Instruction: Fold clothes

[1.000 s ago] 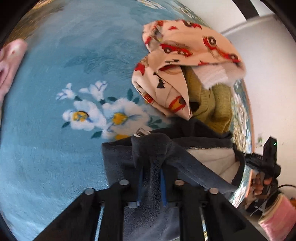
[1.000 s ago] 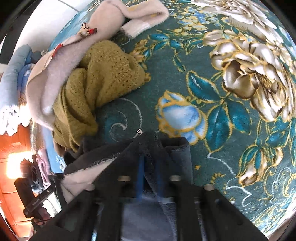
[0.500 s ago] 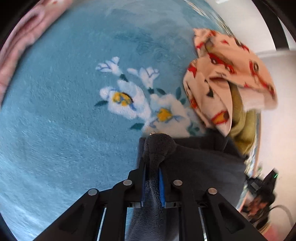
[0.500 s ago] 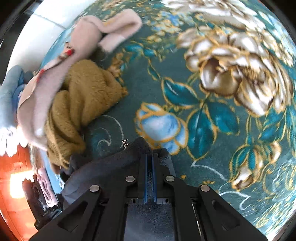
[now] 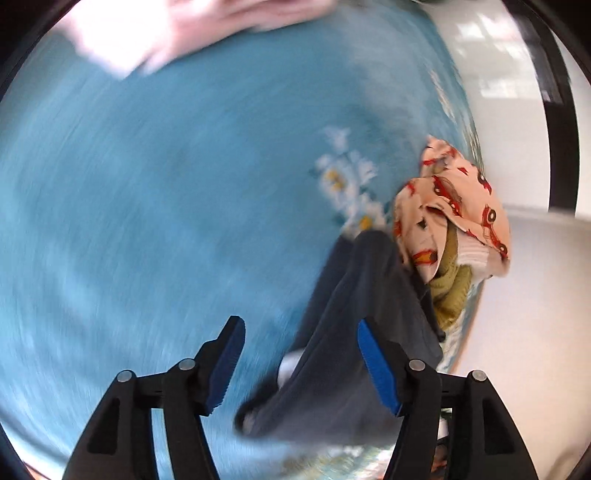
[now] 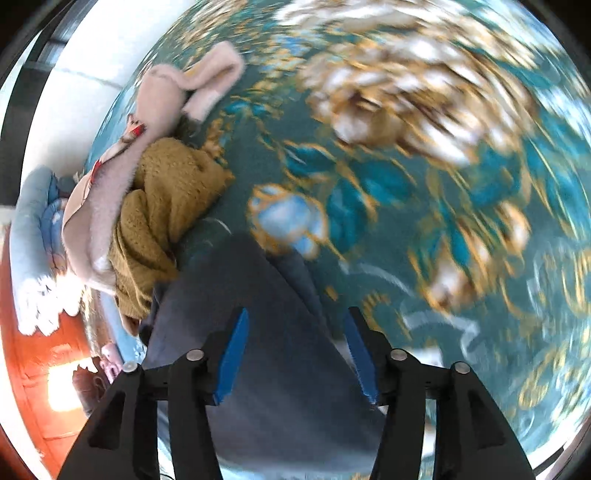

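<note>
My left gripper [image 5: 299, 358] stands spread wide, its blue pads clear of any cloth, and my right gripper [image 6: 295, 354] is spread the same way, nothing pinched between its fingers. Both views are smeared with motion, so I judge only roughly.

The dark grey garment [image 5: 354, 332] lies on the blue blanket [image 5: 147, 221] ahead of my left gripper and a little to its right: the right finger overlaps its edge in the view, the left finger has only blanket before it. Whether it is a neat fold or just a dropped heap I cannot tell. Further ahead and to the right sits the car-print garment [image 5: 454, 206] heaped over an olive knit [image 5: 450, 291]. A pink cloth [image 5: 166, 29] lies far ahead to the left.

From my right gripper, that grey garment [image 6: 266, 332] runs straight out between the fingers and beneath them, tapering ahead. The mustard knit [image 6: 162, 221] and a pale pink fleece [image 6: 173, 92] are ahead to the left, touching the grey cloth's left edge.

To handle this well, I would keep both grippers level, check that the grey edges lie square and flat, and avoid snagging the knit beside it.
</note>
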The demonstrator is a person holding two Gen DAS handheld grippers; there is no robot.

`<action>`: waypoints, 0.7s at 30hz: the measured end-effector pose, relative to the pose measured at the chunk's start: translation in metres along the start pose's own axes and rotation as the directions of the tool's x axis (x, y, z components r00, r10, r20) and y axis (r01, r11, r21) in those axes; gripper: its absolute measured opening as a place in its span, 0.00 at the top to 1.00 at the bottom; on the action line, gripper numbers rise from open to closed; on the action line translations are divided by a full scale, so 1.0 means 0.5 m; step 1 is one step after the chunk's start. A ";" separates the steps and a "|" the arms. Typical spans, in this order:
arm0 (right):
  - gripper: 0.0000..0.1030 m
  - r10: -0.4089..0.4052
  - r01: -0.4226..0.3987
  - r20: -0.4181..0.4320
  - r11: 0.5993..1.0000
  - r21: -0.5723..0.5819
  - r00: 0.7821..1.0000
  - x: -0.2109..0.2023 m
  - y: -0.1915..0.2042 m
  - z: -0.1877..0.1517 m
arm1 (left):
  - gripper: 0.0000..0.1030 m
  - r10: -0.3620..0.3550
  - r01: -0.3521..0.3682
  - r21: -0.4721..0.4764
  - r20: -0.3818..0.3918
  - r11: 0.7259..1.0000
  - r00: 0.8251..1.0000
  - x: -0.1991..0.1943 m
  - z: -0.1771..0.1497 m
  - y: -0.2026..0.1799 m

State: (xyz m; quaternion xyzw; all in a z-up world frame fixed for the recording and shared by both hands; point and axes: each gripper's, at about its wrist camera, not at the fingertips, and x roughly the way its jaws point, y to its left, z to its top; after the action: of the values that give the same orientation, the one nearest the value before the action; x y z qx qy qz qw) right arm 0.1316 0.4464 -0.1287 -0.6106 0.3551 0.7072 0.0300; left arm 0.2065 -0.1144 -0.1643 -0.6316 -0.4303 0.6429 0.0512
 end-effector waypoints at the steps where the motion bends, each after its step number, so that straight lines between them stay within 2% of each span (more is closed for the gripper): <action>1: 0.45 0.010 -0.010 0.004 1.000 0.030 1.000 -0.009 -0.022 -0.020 | 0.33 -0.016 0.016 -0.032 -0.005 0.999 1.000 -0.001 -0.024 0.018; 3: 0.44 0.028 -0.030 0.021 0.995 0.099 0.999 -0.031 -0.070 -0.060 | 0.30 -0.049 0.047 -0.097 -0.014 0.994 0.999 -0.003 -0.072 0.054; 4: 0.39 0.035 -0.039 0.032 0.990 0.137 0.999 -0.044 -0.096 -0.080 | 0.29 -0.065 0.062 -0.129 -0.018 0.990 0.998 -0.004 -0.096 0.072; 8: 0.35 0.095 -0.109 0.064 0.957 0.268 0.993 -0.073 -0.188 -0.155 | 0.25 -0.117 0.109 -0.124 -0.058 0.986 0.991 0.033 -0.159 0.081; 9: 0.28 0.126 -0.138 0.059 0.949 0.284 0.990 -0.068 -0.204 -0.172 | 0.25 -0.127 0.119 -0.115 -0.065 0.986 0.990 0.046 -0.169 0.079; 10: 0.24 0.156 -0.163 0.050 0.945 0.284 0.987 -0.060 -0.209 -0.184 | 0.25 -0.138 0.130 -0.106 -0.073 0.986 0.988 0.059 -0.178 0.077; 15: 0.23 0.313 -0.307 0.005 0.931 0.195 0.950 0.006 -0.191 -0.215 | 0.24 -0.237 0.234 -0.069 -0.044 0.970 0.971 0.098 -0.176 0.067; 17: 0.23 0.345 -0.340 -0.003 0.926 0.165 0.939 0.032 -0.181 -0.216 | 0.23 -0.276 0.274 -0.053 -0.034 0.960 0.961 0.114 -0.175 0.063; 21: 0.23 0.475 -0.474 0.021 0.874 0.108 0.880 0.074 -0.158 -0.213 | 0.17 -0.354 0.353 -0.021 -0.015 0.935 0.935 0.145 -0.173 0.055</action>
State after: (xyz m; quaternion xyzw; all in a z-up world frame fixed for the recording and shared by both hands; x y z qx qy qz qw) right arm 0.2494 0.4335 -0.1982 -0.5047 0.5322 0.6705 -0.1119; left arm 0.2792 -0.0452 -0.2225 -0.5502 -0.5421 0.6136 0.1641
